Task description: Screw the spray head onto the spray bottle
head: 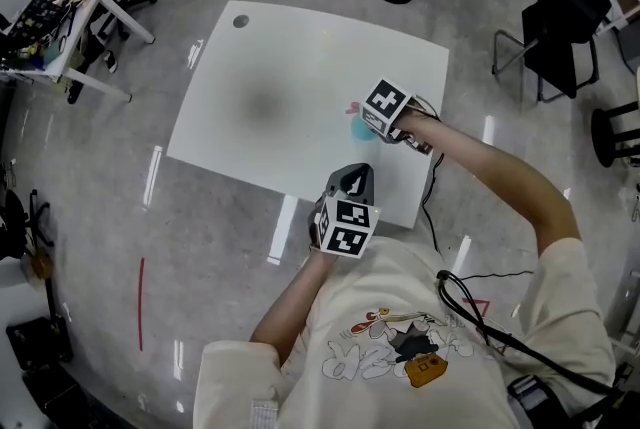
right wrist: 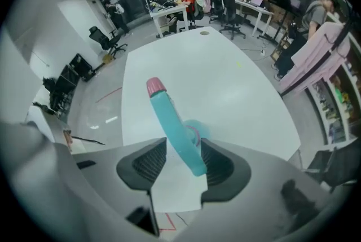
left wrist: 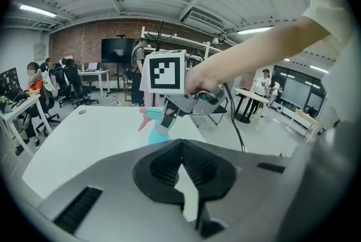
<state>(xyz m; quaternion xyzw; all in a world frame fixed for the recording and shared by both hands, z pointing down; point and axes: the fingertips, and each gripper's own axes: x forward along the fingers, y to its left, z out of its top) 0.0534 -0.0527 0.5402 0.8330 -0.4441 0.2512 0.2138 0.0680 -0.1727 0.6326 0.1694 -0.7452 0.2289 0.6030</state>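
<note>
Because the right gripper (right wrist: 185, 163) has its jaws standing apart round the spray head (right wrist: 172, 122), w/ a clear gap on one side, the hold looks loose, not clamped. Main risk, in my judgement: the pads slip over the smooth teal plastic when a turn is tried, so the head doesn't turn or ends up cross-threaded.

Second risk: the spray bottle (head: 358, 129) stands alone on the table (head: 250, 97), near its right edge, approx. midway btw the far-right & near-right corners, & nothing steadies it. The left gripper (left wrist: 181, 166) is fully closed w/ nothing in it, held clear of the bottle by the table's near edge, toward the near-right corner. W/out a brace, a twist or sideways push could spin the whole bottle, tip it, or shove it toward the right edge. Whether the thread is tight can't be told.

Look of the thing: small teal bottle, round body, upright. The head sits on top. Its long teal neck runs up btw the right gripper's jaws & ends in a pink nozzle (right wrist: 155, 86). A pink ring shows where head meets body. In the left gripper view the pink tip pokes out sideways. The plastic looks light & slick, so prob. easy to knock over.
</note>
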